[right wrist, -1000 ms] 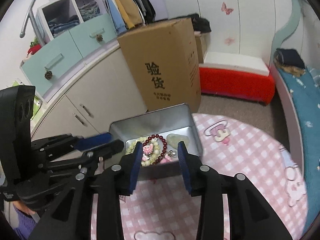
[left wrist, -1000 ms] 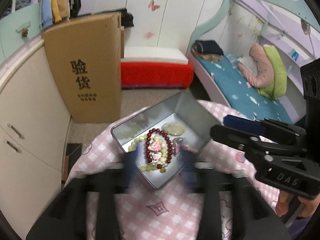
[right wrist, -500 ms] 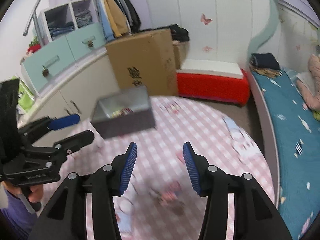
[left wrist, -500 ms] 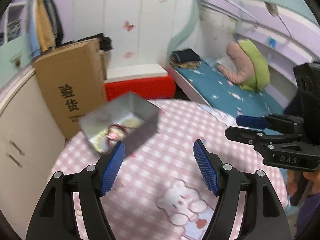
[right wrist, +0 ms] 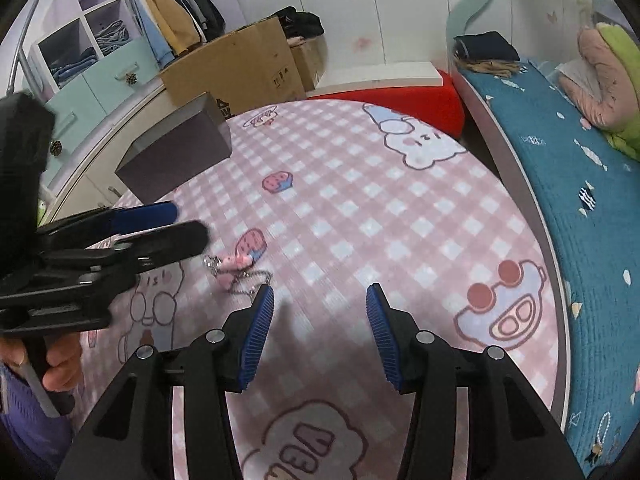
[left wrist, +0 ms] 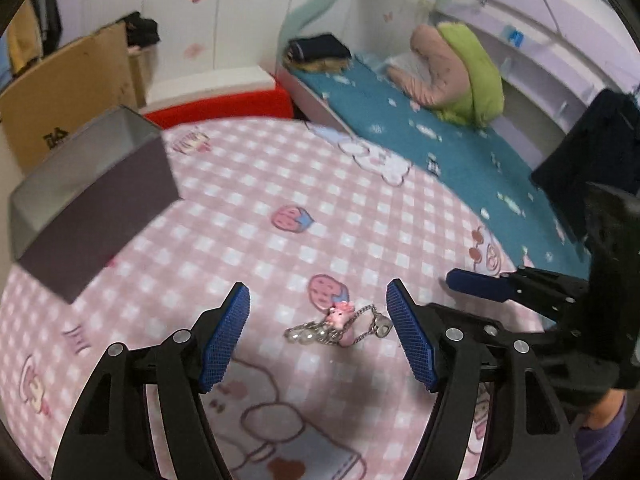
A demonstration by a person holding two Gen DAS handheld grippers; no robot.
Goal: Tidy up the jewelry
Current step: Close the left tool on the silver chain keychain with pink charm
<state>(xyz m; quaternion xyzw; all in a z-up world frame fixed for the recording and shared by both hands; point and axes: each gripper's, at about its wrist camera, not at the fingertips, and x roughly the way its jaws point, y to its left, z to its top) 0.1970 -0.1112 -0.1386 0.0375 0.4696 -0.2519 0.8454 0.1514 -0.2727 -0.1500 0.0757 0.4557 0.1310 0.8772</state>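
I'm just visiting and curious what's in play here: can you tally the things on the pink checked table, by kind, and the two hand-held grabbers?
Metal tin: 1
Chain bracelet with pink charm: 1
Left gripper, open: 1
Right gripper, open: 1
Total: 4, on or above the pink checked tablecloth.

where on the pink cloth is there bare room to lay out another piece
Free: the wide checked stretch of the tablecloth between the metal box and the bed-side edge, and the patch ahead of the right tool. Crowded: around the chain with the pink charm, lying between the open left tool's fingers.
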